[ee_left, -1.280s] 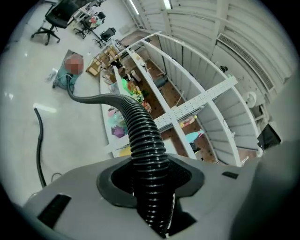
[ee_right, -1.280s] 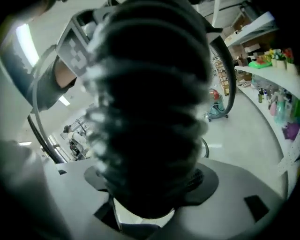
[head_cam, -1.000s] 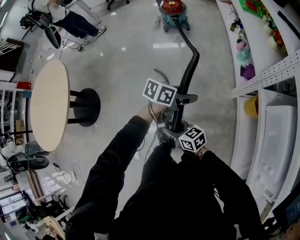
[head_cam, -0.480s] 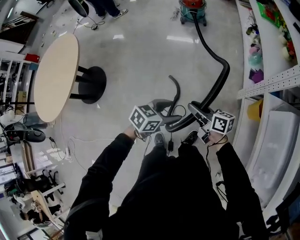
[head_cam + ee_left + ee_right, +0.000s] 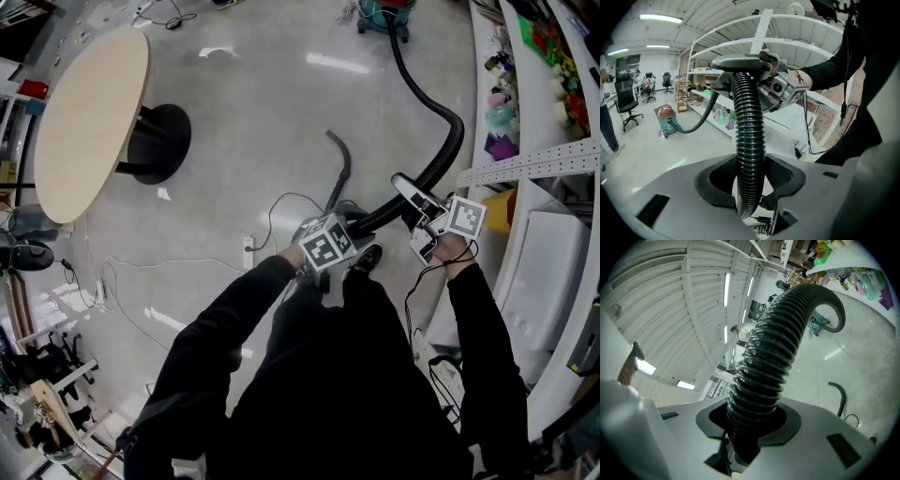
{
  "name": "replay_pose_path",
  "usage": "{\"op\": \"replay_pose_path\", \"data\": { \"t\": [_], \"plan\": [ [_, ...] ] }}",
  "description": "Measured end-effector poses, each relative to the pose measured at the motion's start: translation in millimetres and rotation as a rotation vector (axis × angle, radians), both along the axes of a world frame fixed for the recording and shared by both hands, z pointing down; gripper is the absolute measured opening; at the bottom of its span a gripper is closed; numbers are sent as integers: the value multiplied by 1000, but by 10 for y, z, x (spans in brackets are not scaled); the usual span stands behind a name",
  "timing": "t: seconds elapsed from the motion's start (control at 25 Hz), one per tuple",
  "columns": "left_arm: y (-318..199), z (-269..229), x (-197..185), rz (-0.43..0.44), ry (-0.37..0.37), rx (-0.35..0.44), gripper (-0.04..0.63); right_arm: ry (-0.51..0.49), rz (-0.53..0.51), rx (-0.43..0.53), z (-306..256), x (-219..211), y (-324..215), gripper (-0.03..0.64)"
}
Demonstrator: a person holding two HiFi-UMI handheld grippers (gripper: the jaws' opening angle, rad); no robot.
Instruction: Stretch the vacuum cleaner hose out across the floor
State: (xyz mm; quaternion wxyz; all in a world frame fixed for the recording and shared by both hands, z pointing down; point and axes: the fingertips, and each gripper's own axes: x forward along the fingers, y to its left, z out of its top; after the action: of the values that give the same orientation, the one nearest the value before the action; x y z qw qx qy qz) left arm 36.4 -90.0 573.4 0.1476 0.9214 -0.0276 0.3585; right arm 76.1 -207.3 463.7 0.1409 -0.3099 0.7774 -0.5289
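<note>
Closing left tongs [image 5: 749,187] around hose [image 5: 448,141], right tongs [image 5: 751,427] clamped

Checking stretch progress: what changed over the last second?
The grippers spread apart along the hose: the right gripper swung out to the picture's right, the left gripper moved down toward the person, and its jaws have just been closing round the hose, a gap still showing. The right jaws stay clamped on the hose; the vacuum cleaner stays put.
</note>
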Motion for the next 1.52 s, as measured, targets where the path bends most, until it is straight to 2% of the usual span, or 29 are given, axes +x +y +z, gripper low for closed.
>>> {"op": "replay_pose_path", "data": {
  "t": [0.12,0.2,0.24,0.36,0.48,0.52,0.6,0.68,0.76,0.88,1.0,1.04,1.08,1.12,1.16,1.24,1.32,1.36,1.4,1.52],
  "plan": [
    [69,-145,-225,-4,43,-93,190,-7,33,-36,2,-196,11,148],
    [88,-273,-411,-17,79,-159,190,34,28,-33,-2,-379,38,298],
    [80,-338,-503,-25,101,-187,190,60,27,-34,4,-461,72,344],
    [28,-537,-675,-28,147,-238,192,66,51,-74,42,-615,354,387],
    [-52,-676,-658,-44,159,-292,190,-20,22,-145,66,-892,932,387],
    [-89,-714,-618,-60,157,-321,189,20,-23,-125,95,-986,1129,387],
    [-128,-801,-497,-85,134,-381,189,202,-99,-62,235,-1095,1475,387],
    [-80,-906,-334,-94,95,-437,187,367,-108,-11,388,-1143,1726,387],
    [22,-1060,-109,-110,79,-490,187,428,-105,37,463,-1201,1900,387],
    [199,-1350,311,-149,112,-567,185,373,-95,117,350,-1292,2023,387],
    [414,-1527,634,-185,158,-648,176,313,-40,174,163,-1182,2076,376],
    [487,-1548,711,-200,173,-675,173,292,-33,185,127,-1098,2134,254],
    [562,-1563,780,-214,192,-699,172,266,-38,193,108,-1005,2227,192],
    [636,-1582,844,-225,217,-716,172,242,-55,197,108,-907,2346,189],
    [700,-1617,900,-234,252,-718,172,224,-79,198,135,-800,2473,189],
    [752,-1762,947,-255,348,-670,172,202,-119,179,269,-549,2690,189],
    [774,-1935,845,-269,415,-550,173,176,-121,140,416,-275,2826,189],
    [826,-1967,749,-260,403,-466,180,159,-103,117,454,-128,2861,189],
    [923,-1932,636,-236,357,-377,196,138,-77,92,468,21,2879,189],
    [1463,-1490,240,-122,122,-170,256,54,-5,31,394,365,2871,189]
  ]
}}
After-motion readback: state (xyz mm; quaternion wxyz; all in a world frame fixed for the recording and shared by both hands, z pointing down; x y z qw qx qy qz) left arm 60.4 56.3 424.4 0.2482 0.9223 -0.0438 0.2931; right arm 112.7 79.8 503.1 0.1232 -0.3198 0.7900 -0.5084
